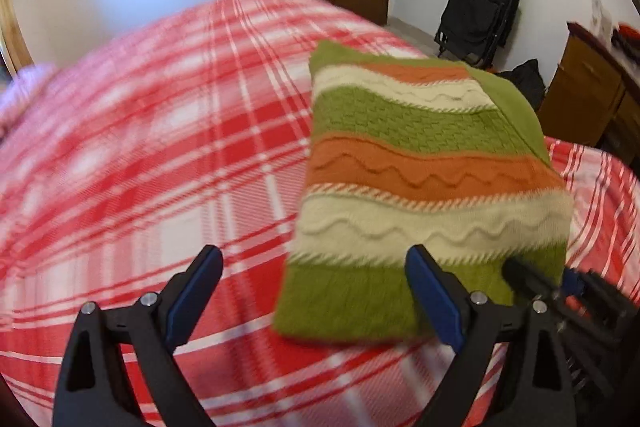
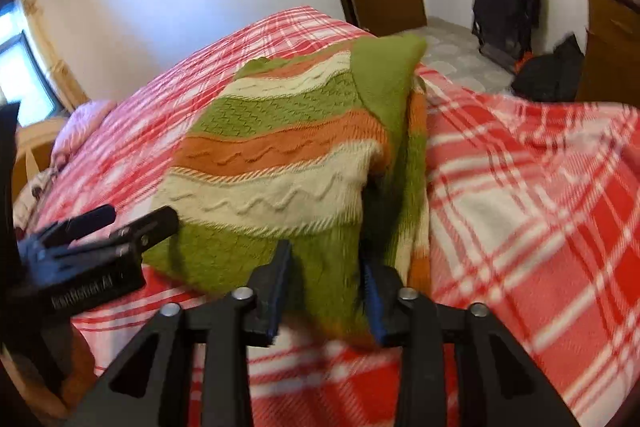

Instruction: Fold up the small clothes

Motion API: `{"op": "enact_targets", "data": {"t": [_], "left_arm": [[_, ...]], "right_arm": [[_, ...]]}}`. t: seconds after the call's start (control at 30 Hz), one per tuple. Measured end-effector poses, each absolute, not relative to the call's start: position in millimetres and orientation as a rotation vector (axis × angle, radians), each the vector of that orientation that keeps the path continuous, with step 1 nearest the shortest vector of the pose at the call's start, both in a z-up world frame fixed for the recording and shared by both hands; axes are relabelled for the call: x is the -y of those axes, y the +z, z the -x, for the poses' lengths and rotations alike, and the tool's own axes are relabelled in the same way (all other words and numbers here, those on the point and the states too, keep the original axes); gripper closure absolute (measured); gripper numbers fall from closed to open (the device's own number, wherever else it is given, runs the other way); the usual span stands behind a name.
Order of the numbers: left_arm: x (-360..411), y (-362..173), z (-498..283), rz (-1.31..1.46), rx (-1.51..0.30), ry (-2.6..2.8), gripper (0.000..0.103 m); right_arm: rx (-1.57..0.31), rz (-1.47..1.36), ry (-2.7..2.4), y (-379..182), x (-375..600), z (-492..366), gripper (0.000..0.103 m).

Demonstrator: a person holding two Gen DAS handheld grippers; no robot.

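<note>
The sweater (image 1: pixel 420 179), a knit in green, orange and cream stripes, lies on the bed (image 1: pixel 160 147) in a folded block, toward the edge nearest the floor and the black bags (image 1: pixel 478 11). From the left wrist view it looks like a tidy rectangle with the stripes running across it; from the right wrist view its right side is less settled, with a green flap (image 2: pixel 384 83) standing up and layers hanging open along that edge, which suggests the fold there is not yet pressed flat. The right gripper (image 2: pixel 326 287) sits at the near corner with its 2 jaws partly apart and the green hem bunched between them; the blue pads lie close against the cloth on both sides, but the blur there means I cannot tell whether they pinch it or merely flank it. That placement makes sense for lifting or tugging the loose side over the block. The left gripper (image 1: pixel 316 291) hangs above the plaid cover just beside the sweater's near left corner, jaws wide apart and holding nothing, its right finger overlapping the hem only in the picture. In the right wrist view it shows at the left edge (image 2: pixel 120 223), low and near the fabric, likely ready to pin or steady the block. The task seems well along for this garment, with 1 side left to flatten. A careless pull at the corner could drag the whole stack askew across the smooth cover.
</note>
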State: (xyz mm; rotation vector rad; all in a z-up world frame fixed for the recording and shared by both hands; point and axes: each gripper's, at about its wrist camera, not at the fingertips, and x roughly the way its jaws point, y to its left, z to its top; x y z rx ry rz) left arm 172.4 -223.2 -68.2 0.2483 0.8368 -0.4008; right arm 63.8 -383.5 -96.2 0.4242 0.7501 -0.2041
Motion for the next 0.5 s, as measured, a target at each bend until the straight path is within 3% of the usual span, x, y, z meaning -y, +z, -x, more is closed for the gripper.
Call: {"op": "enact_targets", "data": {"t": [0.07,0.5], "left_arm": [[216,-61,-160,-0.271,-0.793,-0.393,0.007],[172,-31,-107,-0.222,-0.717,-0.395,0.003]], "right_arm": [[-0.732,-0.446,-0.205,-91,376,-53,0.037],[-0.712,-0.496,-0.243,-74,341,6,0.037]]}}
